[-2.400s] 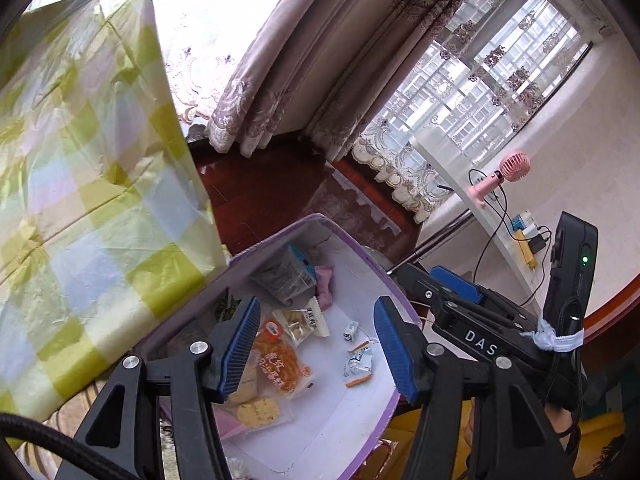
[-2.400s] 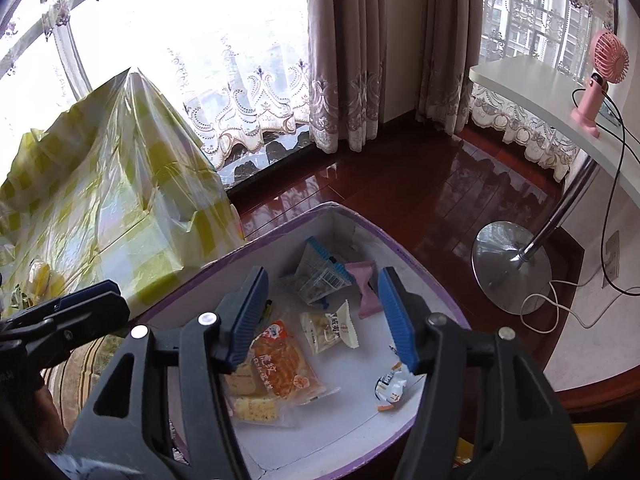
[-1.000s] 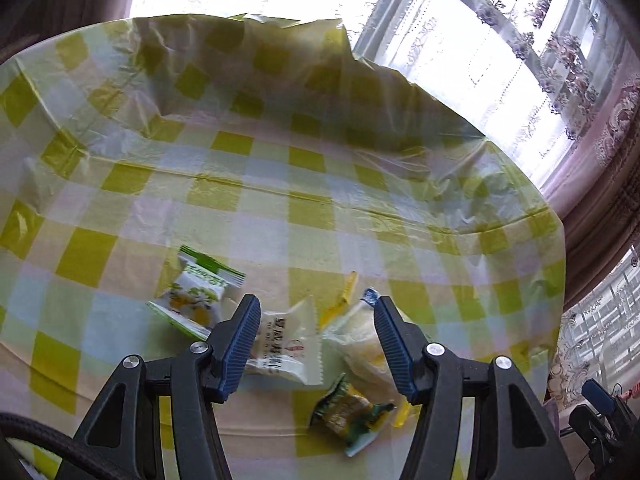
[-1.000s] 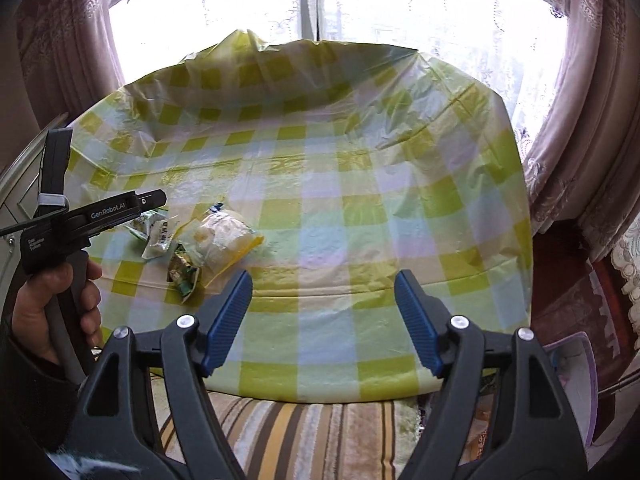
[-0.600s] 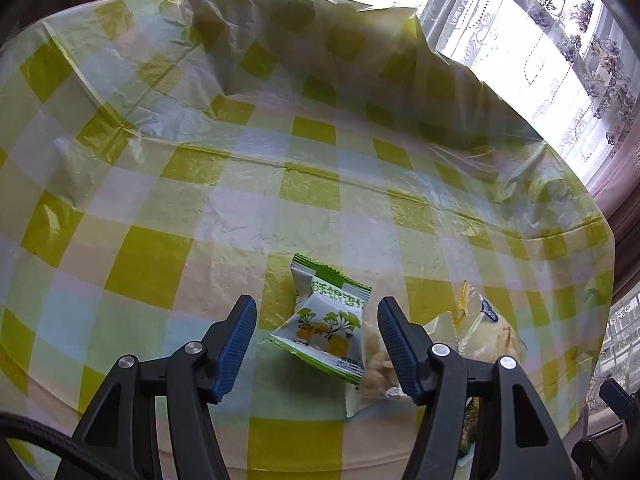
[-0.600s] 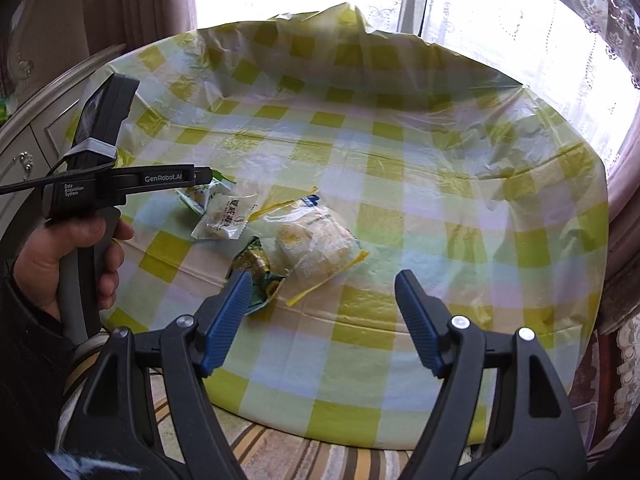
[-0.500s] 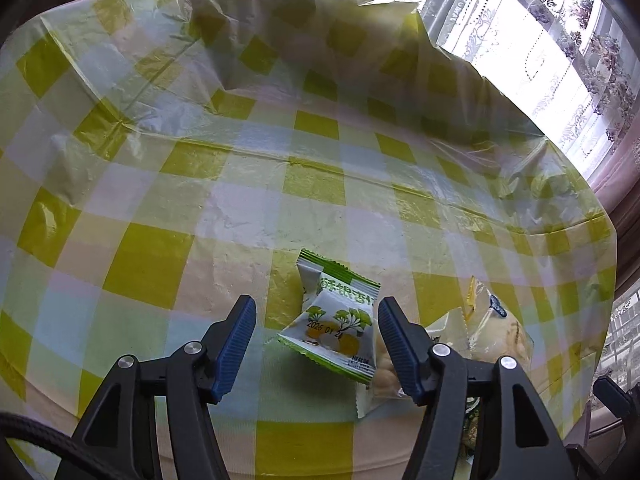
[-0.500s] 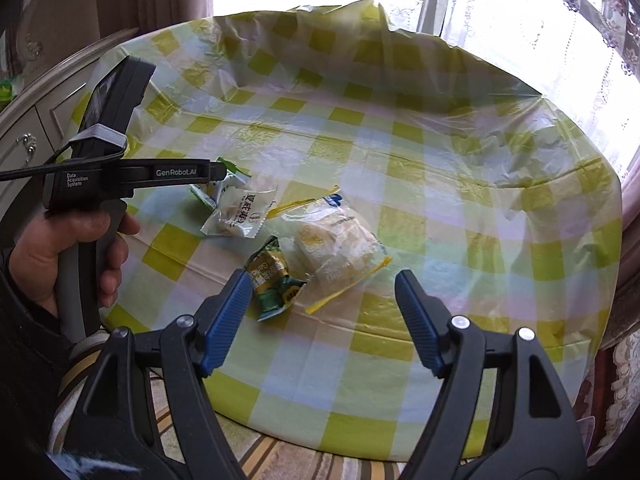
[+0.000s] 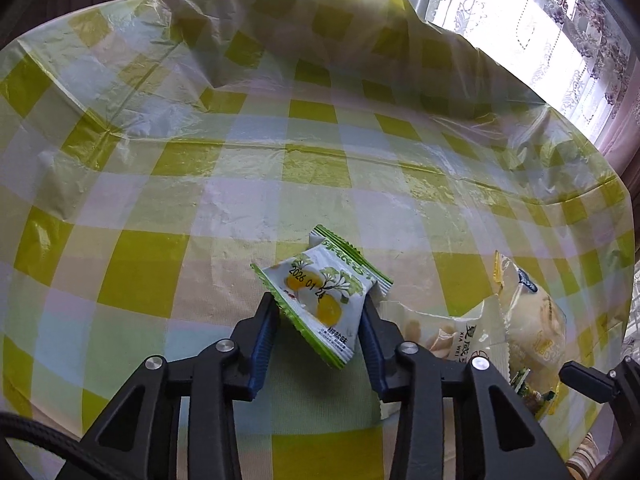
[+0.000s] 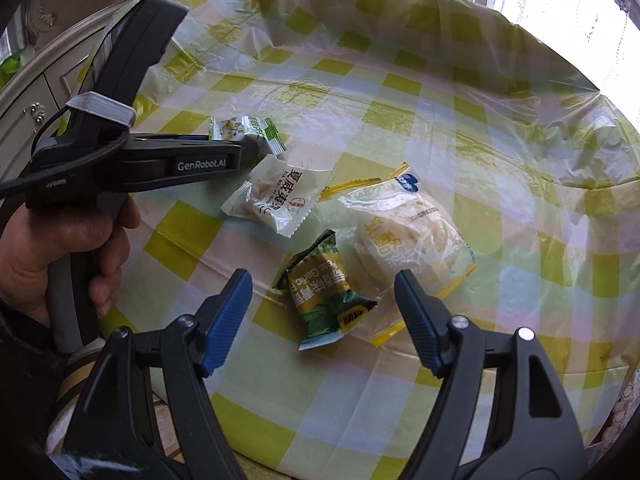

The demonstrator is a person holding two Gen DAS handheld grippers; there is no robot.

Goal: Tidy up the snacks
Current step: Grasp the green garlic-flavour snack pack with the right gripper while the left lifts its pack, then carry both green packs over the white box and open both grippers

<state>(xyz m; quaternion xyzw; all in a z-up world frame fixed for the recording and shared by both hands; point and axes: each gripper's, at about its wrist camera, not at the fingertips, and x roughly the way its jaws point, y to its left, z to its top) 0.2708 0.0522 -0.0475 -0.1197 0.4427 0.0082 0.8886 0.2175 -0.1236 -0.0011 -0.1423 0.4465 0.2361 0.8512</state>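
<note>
My left gripper (image 9: pixel 320 310) is shut on a white and green snack packet (image 9: pixel 320 300) with a yellow fruit print and holds it tilted just above the table; the packet also shows in the right wrist view (image 10: pixel 244 130). A white packet with Chinese letters (image 10: pixel 278 200) lies beside it. A dark green packet (image 10: pixel 324 292) lies between the fingers of my right gripper (image 10: pixel 322 312), which is open and empty. A clear bag with a pale pastry (image 10: pixel 404 240) lies to its right.
The round table has a yellow, white and pale blue checked plastic cloth (image 9: pixel 240 140). Its front edge (image 10: pixel 360 456) is near my right gripper. A pale carved cabinet (image 10: pixel 36 92) stands at the left. Curtains and a bright window (image 9: pixel 560 20) stand behind.
Both grippers swung from the purple-rimmed box on the floor to the table. My left gripper has closed on the white and green packet and raised it. My right gripper has moved closer to the dark green packet.
</note>
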